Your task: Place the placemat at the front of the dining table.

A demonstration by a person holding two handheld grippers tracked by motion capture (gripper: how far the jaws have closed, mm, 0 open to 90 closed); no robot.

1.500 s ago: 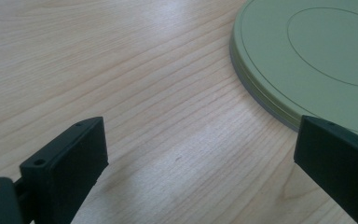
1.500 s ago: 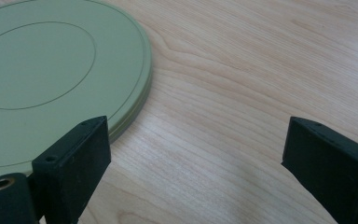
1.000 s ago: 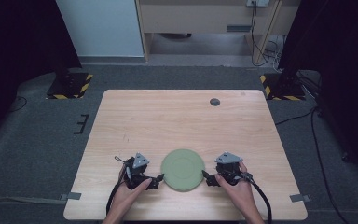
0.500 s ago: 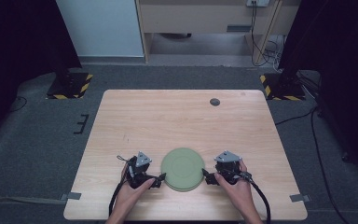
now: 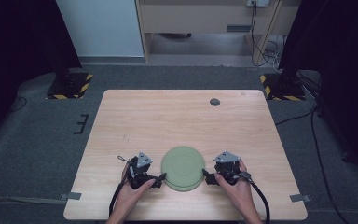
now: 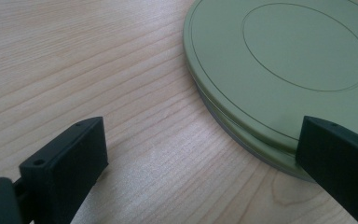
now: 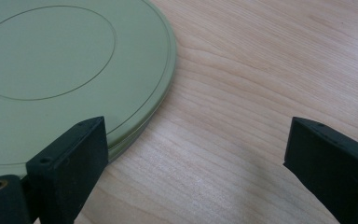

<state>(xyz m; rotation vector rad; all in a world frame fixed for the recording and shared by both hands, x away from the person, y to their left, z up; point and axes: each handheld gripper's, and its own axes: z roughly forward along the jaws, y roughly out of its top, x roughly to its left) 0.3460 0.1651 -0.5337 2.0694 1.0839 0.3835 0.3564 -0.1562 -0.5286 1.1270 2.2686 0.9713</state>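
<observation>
Green plates, stacked, lie on the table near its front edge. My left gripper and right gripper flank them, jaws apart, gripping nothing.

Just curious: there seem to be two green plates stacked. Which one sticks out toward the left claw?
The lower plate: its rim pokes out beneath the top plate, beside the left claw.

I can read no text, label, brand or number anywhere here, not on my tools nor on the table.
</observation>
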